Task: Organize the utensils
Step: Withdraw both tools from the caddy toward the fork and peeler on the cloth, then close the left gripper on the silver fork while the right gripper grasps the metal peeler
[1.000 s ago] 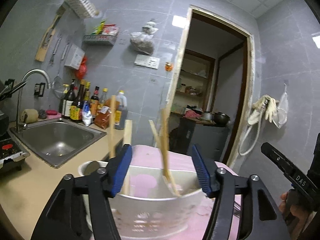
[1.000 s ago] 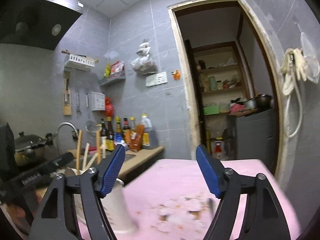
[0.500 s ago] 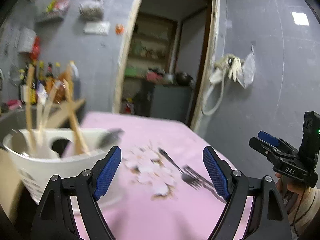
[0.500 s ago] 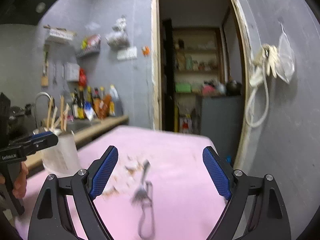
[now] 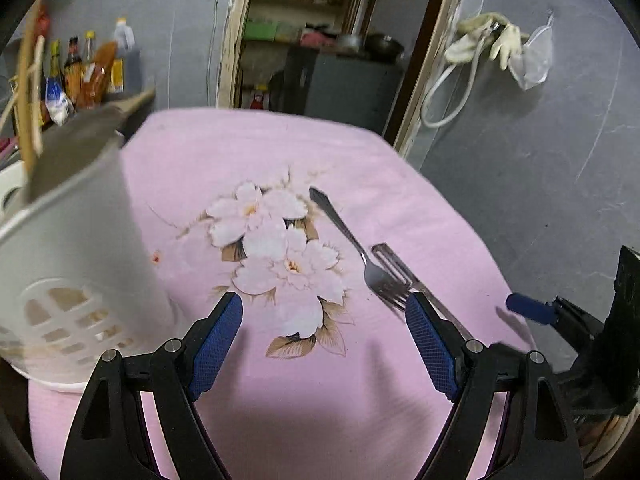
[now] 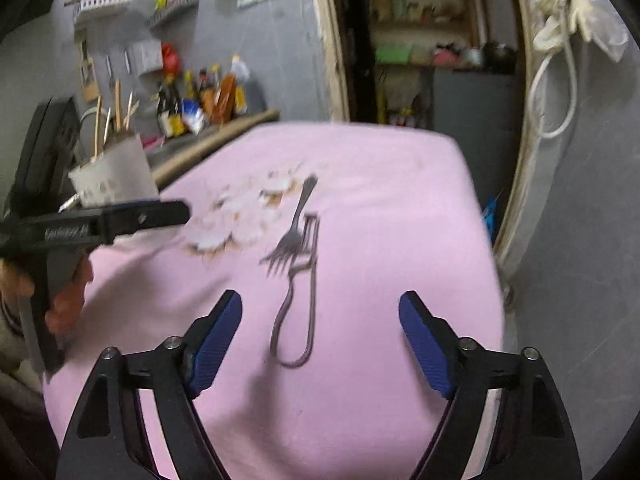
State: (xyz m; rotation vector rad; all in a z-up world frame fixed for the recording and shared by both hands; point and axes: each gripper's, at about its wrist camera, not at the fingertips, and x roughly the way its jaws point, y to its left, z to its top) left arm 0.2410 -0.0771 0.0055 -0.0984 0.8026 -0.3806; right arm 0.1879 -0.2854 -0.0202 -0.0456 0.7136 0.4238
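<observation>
A pink floral cloth (image 5: 280, 420) covered the table near a doorway (image 6: 420, 40); only the left view showed the flowers sharply, both grippers (image 5: 324, 340) (image 6: 320, 340) empty, the right's jaws closing.

Home kitchen (sauce bottles (image 6: 200, 100), wall racks (image 6: 172, 12))

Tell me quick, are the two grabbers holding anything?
Left gripper: open, holding nothing.
Right gripper: fingers closing, nothing between them yet.

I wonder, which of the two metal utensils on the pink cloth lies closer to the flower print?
The fork: its handle runs along the edge of the flower print, while the loop-handled peeler lies on the fork's far side, clear of the flowers.
</observation>
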